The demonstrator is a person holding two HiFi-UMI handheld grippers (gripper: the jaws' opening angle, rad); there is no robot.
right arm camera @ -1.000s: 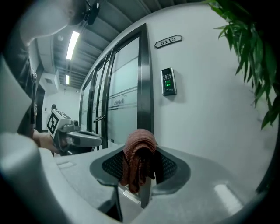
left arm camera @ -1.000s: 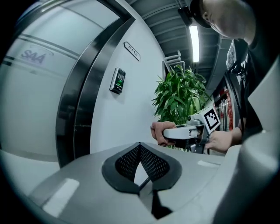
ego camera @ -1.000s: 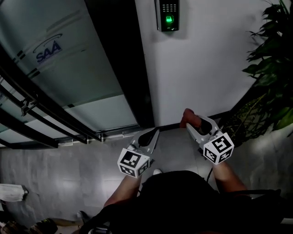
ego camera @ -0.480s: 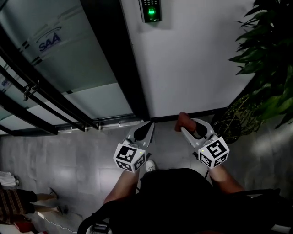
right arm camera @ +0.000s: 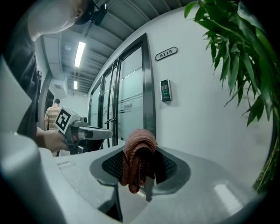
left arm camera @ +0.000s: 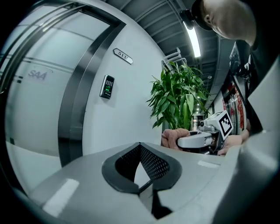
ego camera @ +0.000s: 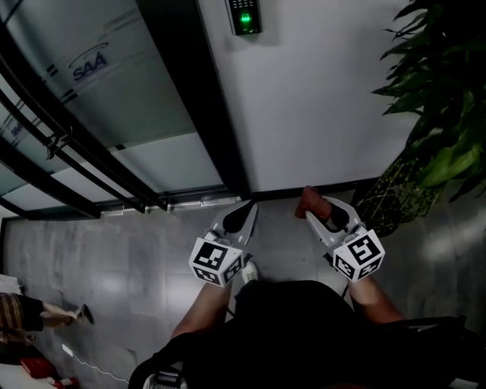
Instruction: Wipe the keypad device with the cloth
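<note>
Fingers (right arm camera: pixel 113 164) of the right gripper (right arm camera: pixel 140 171) are clamped on a reddish-brown cloth (right arm camera: pixel 139 148), which drapes in a folded wad over the jaw tips. The left gripper (left arm camera: pixel 141 164) has its jaws drawn together with nothing between them. The keypad device (ego camera: pixel 244 17) is mounted high on the white wall (ego camera: pixel 326 99), close to that wall's left edge, just beside the dark door frame (ego camera: pixel 205 106). It glows green and sits well above both grippers, which are held low near the floor. The wiping itself looks not yet begun; this seems to be the approach. The next move calls for raising the right gripper and turning the cloth face-on to the keypad front. Room is open straight ahead along the wall. The potted plant (ego camera: pixel 440 129) crowds the right side with leaves hanging outward, and the glass door (ego camera: pixel 114 99) lies left of the frame, so a straight lift looks safest.
</note>
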